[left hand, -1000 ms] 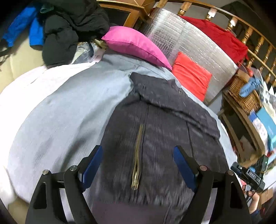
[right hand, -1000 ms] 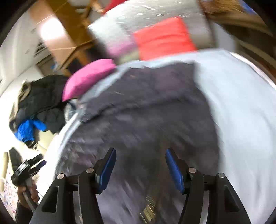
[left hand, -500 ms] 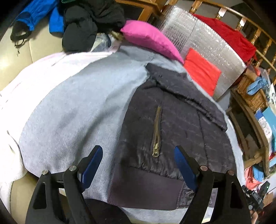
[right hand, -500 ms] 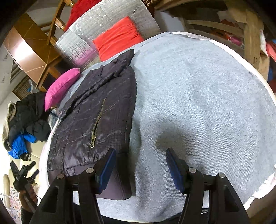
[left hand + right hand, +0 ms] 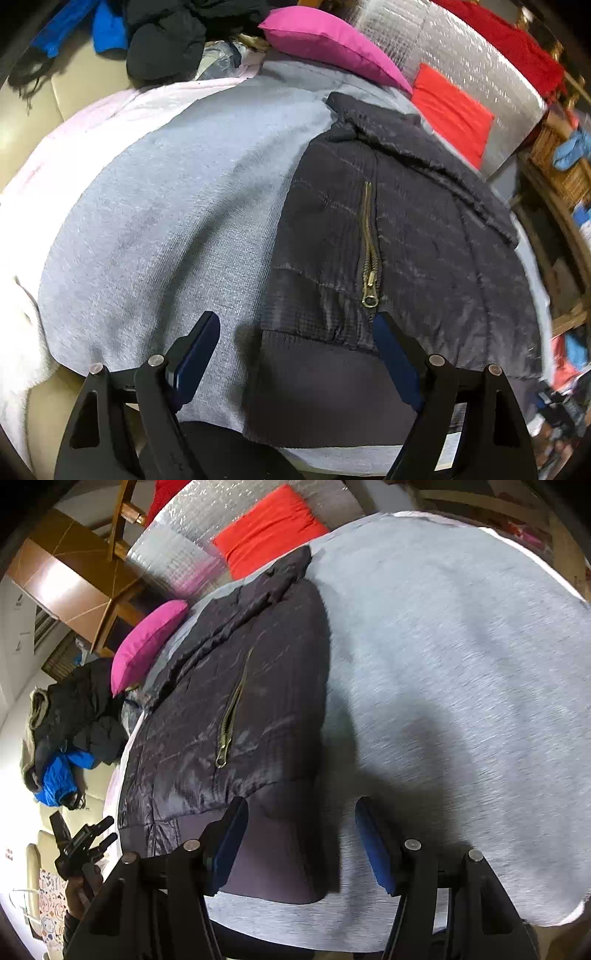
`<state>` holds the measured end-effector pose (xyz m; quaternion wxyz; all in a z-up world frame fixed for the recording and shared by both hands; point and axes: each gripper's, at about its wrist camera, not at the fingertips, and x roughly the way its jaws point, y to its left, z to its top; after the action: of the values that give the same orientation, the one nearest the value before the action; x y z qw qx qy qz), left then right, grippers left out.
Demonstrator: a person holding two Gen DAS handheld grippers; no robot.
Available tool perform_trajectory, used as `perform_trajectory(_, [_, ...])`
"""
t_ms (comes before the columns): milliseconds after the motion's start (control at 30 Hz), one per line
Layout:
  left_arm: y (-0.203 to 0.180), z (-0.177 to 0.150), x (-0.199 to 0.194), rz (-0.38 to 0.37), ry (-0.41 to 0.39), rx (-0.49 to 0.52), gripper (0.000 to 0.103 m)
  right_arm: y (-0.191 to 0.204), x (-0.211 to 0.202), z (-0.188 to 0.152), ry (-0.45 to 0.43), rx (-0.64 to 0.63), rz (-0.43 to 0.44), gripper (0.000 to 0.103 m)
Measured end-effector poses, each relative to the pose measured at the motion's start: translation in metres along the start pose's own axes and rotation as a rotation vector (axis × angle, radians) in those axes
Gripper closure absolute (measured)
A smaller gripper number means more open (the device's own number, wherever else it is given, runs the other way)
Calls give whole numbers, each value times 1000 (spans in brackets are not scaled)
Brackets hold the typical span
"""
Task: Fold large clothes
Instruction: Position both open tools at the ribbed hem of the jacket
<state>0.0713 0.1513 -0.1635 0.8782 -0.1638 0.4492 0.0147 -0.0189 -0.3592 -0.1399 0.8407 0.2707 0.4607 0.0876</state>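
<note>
Near me, between my two wide, empty claws, left claw (image 5: 291, 354) and right claw (image 5: 301, 843), lies the jacket (image 5: 399, 236) hem, its length running away toward the far collar.

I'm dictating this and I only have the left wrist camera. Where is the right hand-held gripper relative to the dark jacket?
Observer: The right hand-held gripper hangs over the dark jacket's near right hem corner. Its jaws are open, with one finger over the hem and the other over the grey blanket.
Operator: Is there anything on the blanket to the right of the jacket?
Observer: No. In the right wrist view the blanket is bare from the jacket's edge out to its own far edge.
</note>
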Motion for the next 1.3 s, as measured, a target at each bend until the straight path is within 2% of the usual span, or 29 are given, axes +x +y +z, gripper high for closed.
perform_trajectory(100, [-8, -3, 5, 60, 0, 54, 18, 6, 6, -3, 7, -10, -1, 37])
perform_trajectory(267, [-14, -8, 13, 105, 9, 99, 18, 9, 7, -2, 10, -3, 14, 36])
perform_trajectory(433, [-12, -9, 15, 105, 2, 99, 18, 19, 15, -6, 26, -27, 29, 36])
perform_trajectory(800, [-8, -10, 22, 104, 4, 75, 13, 27, 14, -9, 4, -44, 34, 39])
perform_trajectory(900, [-4, -8, 25, 94, 11, 54, 10, 27, 15, -11, 3, -47, 24, 42])
perform_trajectory(1000, [1, -8, 28, 77, 26, 22, 7, 25, 15, -11, 4, -47, -5, 56])
perform_trajectory(1033, [3, -7, 28, 70, 31, 13, 7, 24, 15, -11, 4, -48, -20, 65])
perform_trajectory(1167, [2, -7, 26, 63, 25, 21, 9, 22, 14, -12, 4, -50, -30, 67])
perform_trajectory(1300, [-2, -12, 18, 20, 15, 40, 9, 23, 9, -12, -13, -47, -23, 67])
